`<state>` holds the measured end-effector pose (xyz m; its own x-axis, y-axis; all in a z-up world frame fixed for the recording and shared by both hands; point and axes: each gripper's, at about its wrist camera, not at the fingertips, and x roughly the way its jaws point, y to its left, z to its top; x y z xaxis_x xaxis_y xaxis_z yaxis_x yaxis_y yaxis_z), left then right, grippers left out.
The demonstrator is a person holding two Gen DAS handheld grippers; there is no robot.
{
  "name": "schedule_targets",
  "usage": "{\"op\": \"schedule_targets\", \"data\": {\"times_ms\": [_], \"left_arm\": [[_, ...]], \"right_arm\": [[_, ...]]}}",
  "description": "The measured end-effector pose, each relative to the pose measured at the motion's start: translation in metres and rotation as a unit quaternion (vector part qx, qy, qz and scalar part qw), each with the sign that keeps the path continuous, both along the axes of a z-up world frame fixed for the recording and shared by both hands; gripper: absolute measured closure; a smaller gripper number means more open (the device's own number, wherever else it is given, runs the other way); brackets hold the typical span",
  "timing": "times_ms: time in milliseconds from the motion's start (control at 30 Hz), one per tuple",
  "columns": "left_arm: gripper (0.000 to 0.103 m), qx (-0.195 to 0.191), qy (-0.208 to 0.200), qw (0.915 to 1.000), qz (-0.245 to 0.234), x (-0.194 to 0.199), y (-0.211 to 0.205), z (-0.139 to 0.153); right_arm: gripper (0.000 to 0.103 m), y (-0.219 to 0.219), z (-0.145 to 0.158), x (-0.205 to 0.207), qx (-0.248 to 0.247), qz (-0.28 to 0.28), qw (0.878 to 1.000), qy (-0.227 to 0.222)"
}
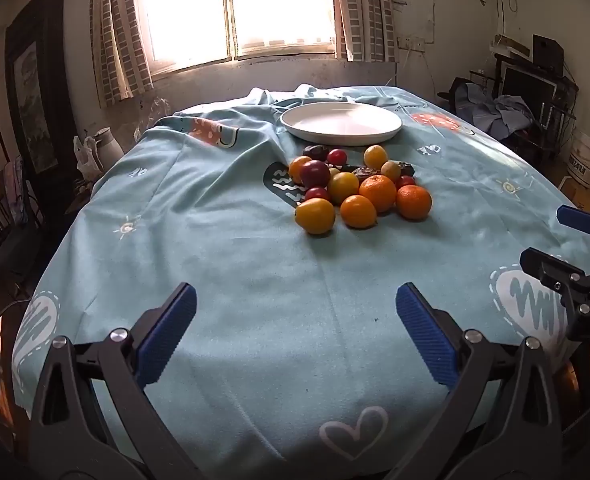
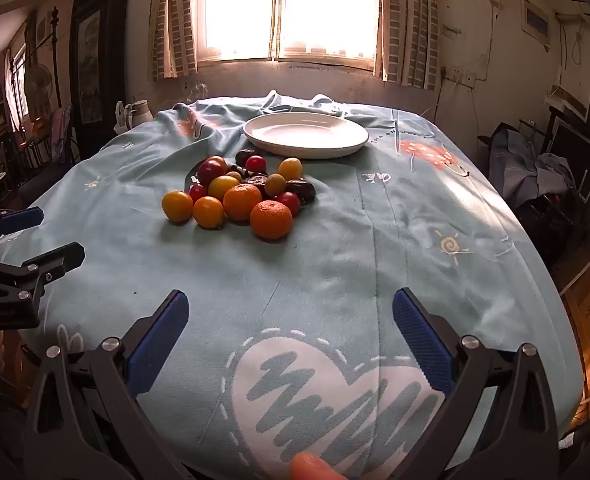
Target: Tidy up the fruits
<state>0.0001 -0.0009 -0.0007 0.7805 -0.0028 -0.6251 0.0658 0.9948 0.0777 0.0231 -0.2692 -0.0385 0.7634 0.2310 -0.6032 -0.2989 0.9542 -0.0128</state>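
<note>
A pile of fruit (image 1: 355, 188) lies mid-table: oranges, yellow fruits, small red ones and dark ones. It also shows in the right wrist view (image 2: 239, 196). An empty white plate (image 1: 341, 122) sits just behind the pile, and shows in the right wrist view (image 2: 305, 130). My left gripper (image 1: 295, 304) is open and empty, low over the near table edge, well short of the fruit. My right gripper (image 2: 291, 308) is open and empty beside it to the right. Each gripper shows at the edge of the other's view: the right one (image 1: 551, 236), the left one (image 2: 51, 236).
A light blue patterned cloth (image 1: 231, 248) covers the table and is bunched into folds at the far edge near the plate. A window with curtains is behind. A white jug (image 1: 105, 144) stands off the far left corner. Cluttered furniture and a white bucket (image 1: 585, 160) are at right.
</note>
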Motion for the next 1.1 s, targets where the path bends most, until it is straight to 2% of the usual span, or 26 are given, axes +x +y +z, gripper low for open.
{"op": "schedule_targets", "data": {"times_ms": [1100], "left_arm": [[0.002,-0.001,0.011,0.9999,0.007,0.0051,0.005,-0.0091]], "right_arm": [[0.001,-0.0025,-0.0052,0.005,0.003,0.002,1.0,0.013]]}}
